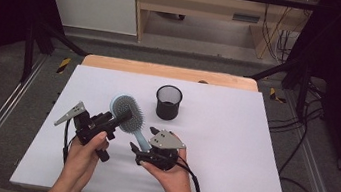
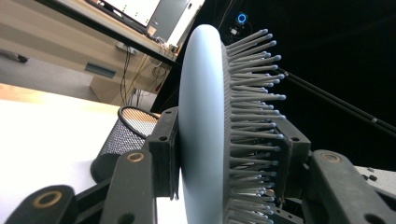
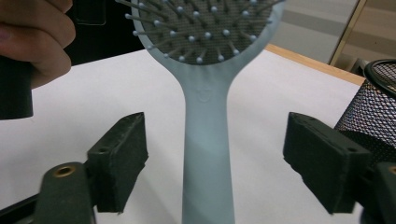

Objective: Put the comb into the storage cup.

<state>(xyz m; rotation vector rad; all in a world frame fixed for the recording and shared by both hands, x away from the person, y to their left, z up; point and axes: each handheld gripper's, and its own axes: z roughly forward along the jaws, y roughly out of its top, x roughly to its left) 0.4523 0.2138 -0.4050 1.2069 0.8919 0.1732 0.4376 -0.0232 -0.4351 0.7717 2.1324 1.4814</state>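
Pale-blue hairbrush (image 1: 126, 112) is held above the bench (image 1: 231, 150), its head clamped by the left tool (image 1: 122, 118); the right tool (image 1: 139, 150) stands released around the handle. Slippage could follow from the bristle-side grip. The mesh cup (image 1: 168, 102) stands at one o'clock.

No readable text, label, brand or number is being shown anywhere. A small embossed mark is being seen on the neck of the hairbrush (image 3: 204, 93), but it is too faint to be read.
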